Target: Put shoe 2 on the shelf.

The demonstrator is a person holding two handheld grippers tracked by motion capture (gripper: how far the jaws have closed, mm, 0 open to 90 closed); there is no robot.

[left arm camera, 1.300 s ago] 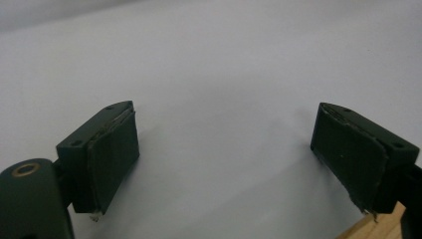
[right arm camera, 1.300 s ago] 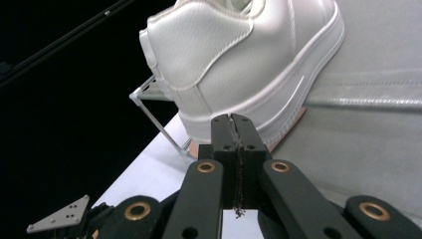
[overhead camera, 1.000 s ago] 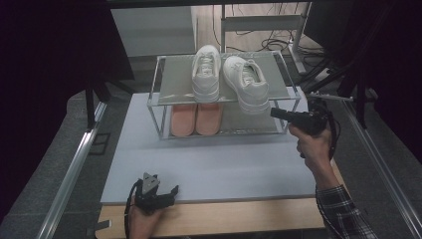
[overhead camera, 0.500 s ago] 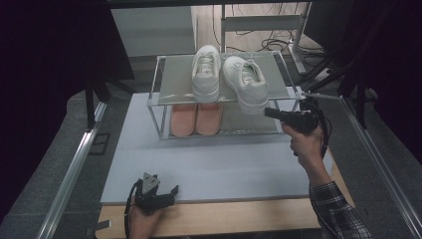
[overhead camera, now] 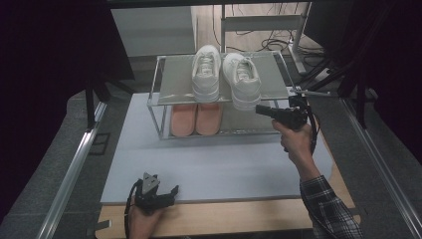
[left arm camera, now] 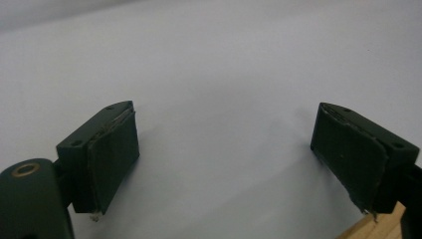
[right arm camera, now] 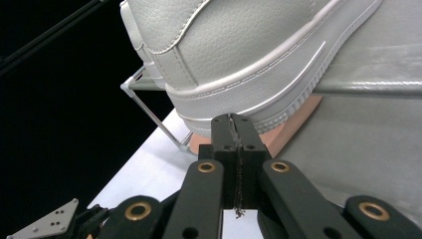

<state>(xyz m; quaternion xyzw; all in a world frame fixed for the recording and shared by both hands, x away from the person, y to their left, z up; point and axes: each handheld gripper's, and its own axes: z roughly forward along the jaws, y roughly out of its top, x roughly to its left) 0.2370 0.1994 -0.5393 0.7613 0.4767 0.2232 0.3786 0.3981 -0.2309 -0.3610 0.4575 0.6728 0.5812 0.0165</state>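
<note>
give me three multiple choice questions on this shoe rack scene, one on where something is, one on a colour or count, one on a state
1. Where do the white sneakers stand?
A. on the top shelf of the rack
B. on the lower shelf
C. on the table before the rack

2. What colour are the shoes on the lower shelf?
A. black
B. blue
C. pinkish orange

3. How do the right tool's jaws stand?
A. wide open
B. shut with nothing between them
C. shut on a sneaker

Answers:
1 A, both white shoes sit side by side on the upper grey shelf.
2 C, a pinkish orange pair shows under the top shelf.
3 B, in the right gripper view the jaws meet just short of the sneaker's sole.
</note>
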